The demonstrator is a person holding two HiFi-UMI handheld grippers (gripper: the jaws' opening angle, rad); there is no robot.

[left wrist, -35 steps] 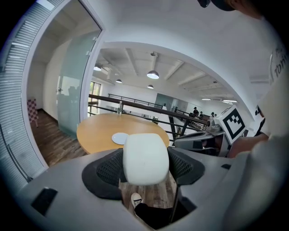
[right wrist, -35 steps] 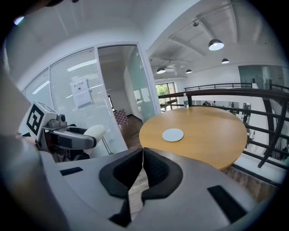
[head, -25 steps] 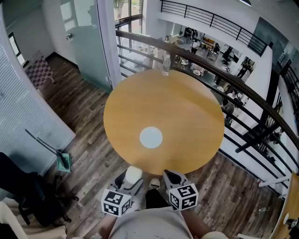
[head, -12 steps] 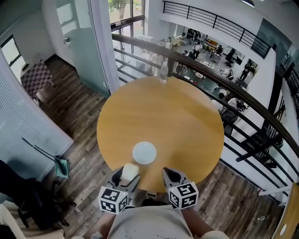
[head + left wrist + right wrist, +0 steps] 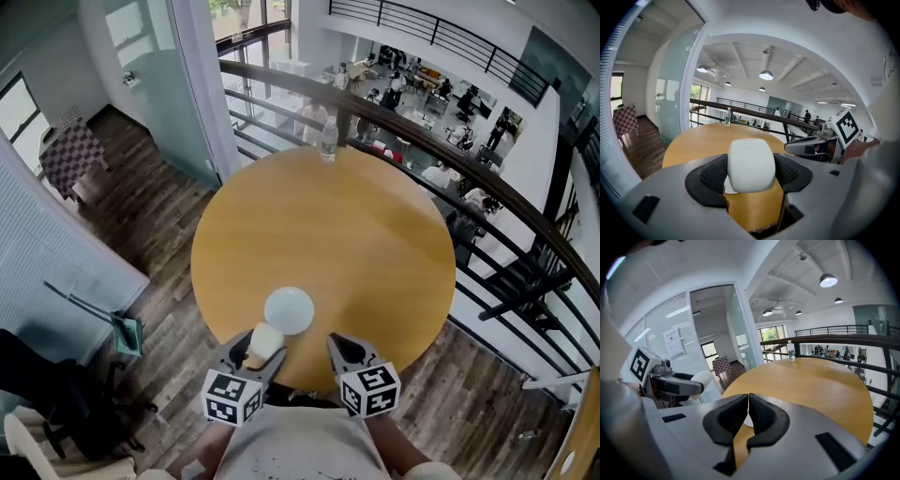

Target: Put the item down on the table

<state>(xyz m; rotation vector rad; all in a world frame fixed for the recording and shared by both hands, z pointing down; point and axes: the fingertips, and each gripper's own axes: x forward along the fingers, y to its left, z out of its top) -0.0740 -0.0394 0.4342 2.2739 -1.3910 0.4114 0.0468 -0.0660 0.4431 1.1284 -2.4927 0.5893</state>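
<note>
The left gripper (image 5: pixel 259 347) is clamped on the item (image 5: pixel 751 164), a smooth white rounded block that fills the gap between the two black pads, with its top standing above them. A second ago this gripper hung over the wooden floor (image 5: pixel 141 187), short of the round table (image 5: pixel 356 234). Now the person has closed in, and in the head view the held item sits over the table's near rim, just short of the white disc (image 5: pixel 289 309) that lies on the wood. From the left gripper view, tabletop shows beneath and beyond the block, so it seems to be carried above the surface rather than resting on it, though the exact height cannot be read. The right gripper (image 5: pixel 748 411) has come along beside the left one; its pads are pressed together with nothing between them, and it plays no part in the hold. At the table's far edge stands a clear bottle (image 5: pixel 328 141), well apart from everything near the person. The approach looks nearly done: what probably remains is to lower the block onto bare wood, either beside the disc or on it, and then let the pads part so that it stays put.
</note>
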